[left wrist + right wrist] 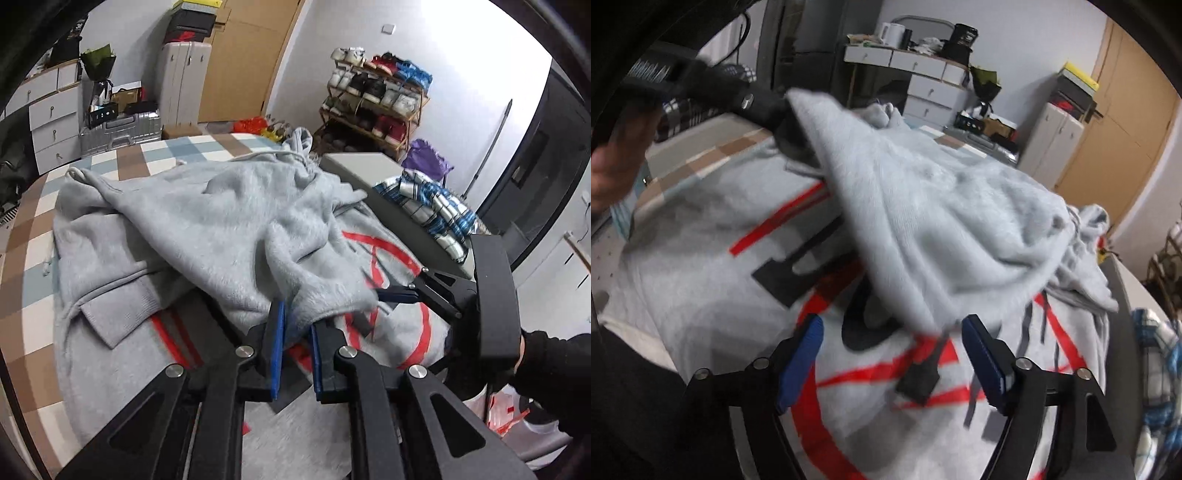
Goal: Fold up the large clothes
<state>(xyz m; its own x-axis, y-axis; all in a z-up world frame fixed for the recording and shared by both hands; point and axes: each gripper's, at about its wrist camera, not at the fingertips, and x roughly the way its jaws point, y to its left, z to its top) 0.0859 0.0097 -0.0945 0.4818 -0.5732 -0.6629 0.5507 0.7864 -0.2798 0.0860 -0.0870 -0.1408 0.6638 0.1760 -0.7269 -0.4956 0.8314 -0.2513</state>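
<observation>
At the bottom of the left view the left gripper (295,325) had its jaws almost together, a corner of the grey hoodie (192,221) lying between the blue pads (277,350); whether they gripped it I could not tell. The right gripper (892,347) stood wide open at the bottom of the right view, with a fleecy fold hanging just above the gap and nothing held. The hoodie lay spread, red print up, over a checked cover (122,158), with a striped cloth (432,210) at the right. The risk, as I judged it, was that the folded-over flap would slump crooked once both jaws let go, since it sat bunched and uneven. Only the left view showed the shoe rack (373,103) at upper right; only the right view showed the desk (905,59) at top centre
</observation>
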